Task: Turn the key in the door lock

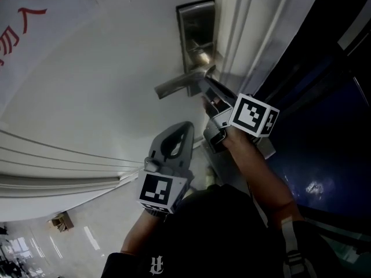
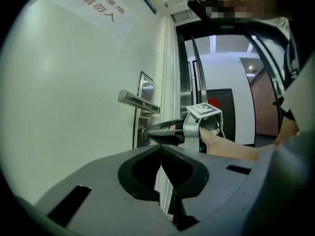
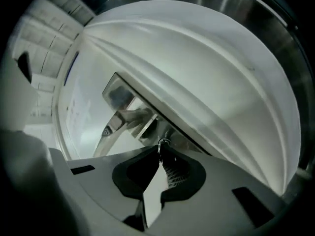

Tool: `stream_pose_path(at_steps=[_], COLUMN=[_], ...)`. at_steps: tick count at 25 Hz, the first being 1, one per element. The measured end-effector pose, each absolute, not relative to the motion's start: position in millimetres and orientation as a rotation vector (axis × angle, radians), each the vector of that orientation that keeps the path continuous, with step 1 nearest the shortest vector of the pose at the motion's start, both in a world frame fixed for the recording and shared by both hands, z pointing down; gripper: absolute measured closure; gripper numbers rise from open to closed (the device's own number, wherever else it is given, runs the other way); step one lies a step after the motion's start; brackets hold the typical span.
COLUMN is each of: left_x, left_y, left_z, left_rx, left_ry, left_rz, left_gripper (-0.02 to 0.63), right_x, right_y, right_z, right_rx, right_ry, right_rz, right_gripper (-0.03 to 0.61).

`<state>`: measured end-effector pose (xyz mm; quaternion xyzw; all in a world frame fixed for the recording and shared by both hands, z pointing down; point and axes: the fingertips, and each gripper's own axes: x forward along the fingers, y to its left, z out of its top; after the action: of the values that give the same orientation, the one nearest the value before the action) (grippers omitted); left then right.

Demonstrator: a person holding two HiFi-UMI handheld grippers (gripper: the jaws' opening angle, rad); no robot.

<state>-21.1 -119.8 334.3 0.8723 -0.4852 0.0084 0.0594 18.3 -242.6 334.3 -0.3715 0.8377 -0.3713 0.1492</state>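
Jaws of right gripper (image 1: 207,84) pinch key (image 3: 161,143) at door lock (image 2: 142,132); left gripper (image 1: 186,127) jaws closed together, empty.

Only real text you've got is the white notice (image 2: 96,6) on the door (image 2: 64,107): two lines of red Chinese characters. Left gripper view gives the lower line as 非请勿入; the upper line is too smeared to trust. Head view catches only part of the notice (image 1: 23,22), strokes cut off, one looks like 人. Small white emblem (image 1: 155,265) on your dark top, can't read it. Left cube (image 1: 161,191) and right cube (image 1: 253,114) carry black-and-white square markers, no letters or numbers.
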Motion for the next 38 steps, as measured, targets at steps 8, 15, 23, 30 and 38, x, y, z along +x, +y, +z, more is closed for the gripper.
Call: stream_pose_path(at_steps=[8, 15, 23, 30, 38], left_x=[-22, -22, -17, -13, -12], left_y=[-119, -117, -118, -116, -112], left_z=[335, 335, 334, 334, 332], left_rx=[2.627, 2.619, 2.641, 2.654, 2.678], left_ry=[-1.47, -1.474, -1.454, -1.422, -1.412], left_rz=[0.034, 0.034, 0.012, 0.007, 0.003], left_gripper=[0.606, 0.606, 0.606, 0.606, 0.606], right_x=[21, 20, 27, 44, 41], right_y=[-244, -245, -242, -228, -209], right_z=[343, 341, 337, 324, 315], right_rx=[-0.725, -0.572, -0.511, -0.642, -1.127], right_ry=[2.036, 1.957, 1.91, 2.228, 2.945], right_rz=[-1.493, -1.534, -1.53, -1.308, -0.266], right_gripper=[0.544, 0.531, 0.512, 0.514, 0.514])
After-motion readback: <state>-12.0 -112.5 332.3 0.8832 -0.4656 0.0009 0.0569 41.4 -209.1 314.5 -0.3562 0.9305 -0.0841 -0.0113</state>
